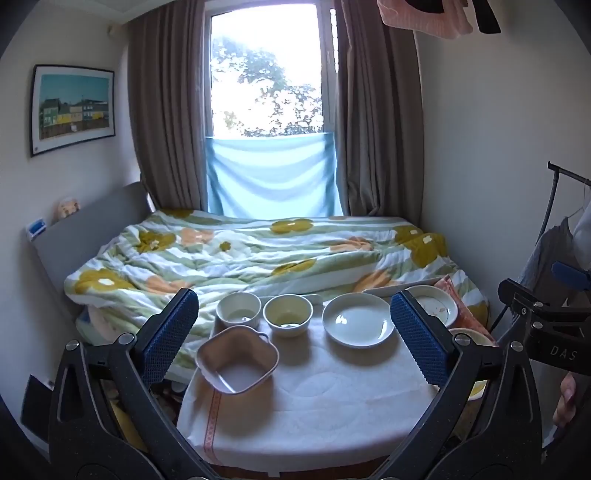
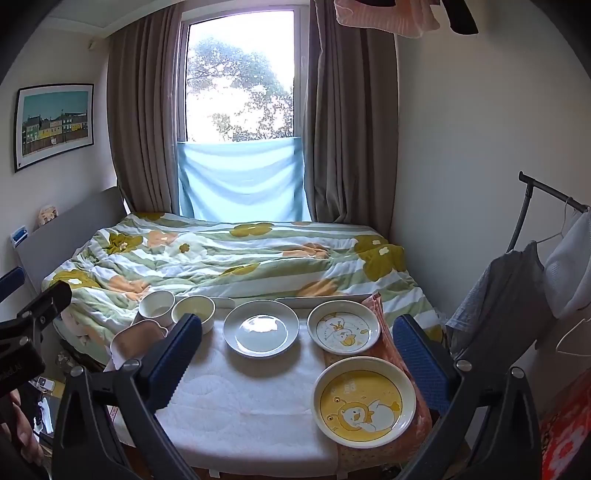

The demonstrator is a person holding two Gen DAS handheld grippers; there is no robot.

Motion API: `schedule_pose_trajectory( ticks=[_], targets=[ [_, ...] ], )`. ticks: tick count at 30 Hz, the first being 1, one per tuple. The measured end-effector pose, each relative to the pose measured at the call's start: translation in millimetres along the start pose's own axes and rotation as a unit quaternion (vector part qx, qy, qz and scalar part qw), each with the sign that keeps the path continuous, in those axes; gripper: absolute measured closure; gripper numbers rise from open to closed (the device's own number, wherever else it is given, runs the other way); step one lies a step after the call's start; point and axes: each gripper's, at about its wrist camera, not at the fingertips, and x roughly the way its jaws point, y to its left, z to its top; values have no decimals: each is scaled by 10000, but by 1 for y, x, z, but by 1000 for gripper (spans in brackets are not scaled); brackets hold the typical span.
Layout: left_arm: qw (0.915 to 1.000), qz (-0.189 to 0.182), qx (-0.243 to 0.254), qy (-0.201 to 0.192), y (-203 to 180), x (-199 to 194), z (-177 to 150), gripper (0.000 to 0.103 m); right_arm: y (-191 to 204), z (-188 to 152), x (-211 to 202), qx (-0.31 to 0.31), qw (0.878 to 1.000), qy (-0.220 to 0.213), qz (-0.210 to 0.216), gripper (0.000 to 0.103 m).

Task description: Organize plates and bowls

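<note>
1. Left gripper (image 1: 293,332) is spread wide, holding nothing.
2. Right gripper (image 2: 295,354) too, empty.
3. Bowls (image 1: 288,314) sit far-left on the table (image 2: 240,406), plates (image 2: 261,328) to their right.

In the left wrist view, the right finger (image 1: 419,338) of the left gripper hid most of the duck-print plate (image 1: 436,304) and the yellow plate (image 1: 476,338). In the right wrist view, the right gripper's left finger (image 2: 173,354) covered part of the pink square dish (image 2: 135,341) and the yellow bowl (image 2: 194,312). The pink cloth (image 2: 388,16) overhead was cut off by the top edge.
</note>
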Motion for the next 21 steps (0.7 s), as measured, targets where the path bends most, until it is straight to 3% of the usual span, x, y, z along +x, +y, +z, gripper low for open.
schedule_pose_trajectory(
  ticks=[21],
  targets=[
    [10000, -28, -34, -19, 7, 4, -3, 0, 6, 1, 9, -60, 10000, 20, -4, 0]
  ],
)
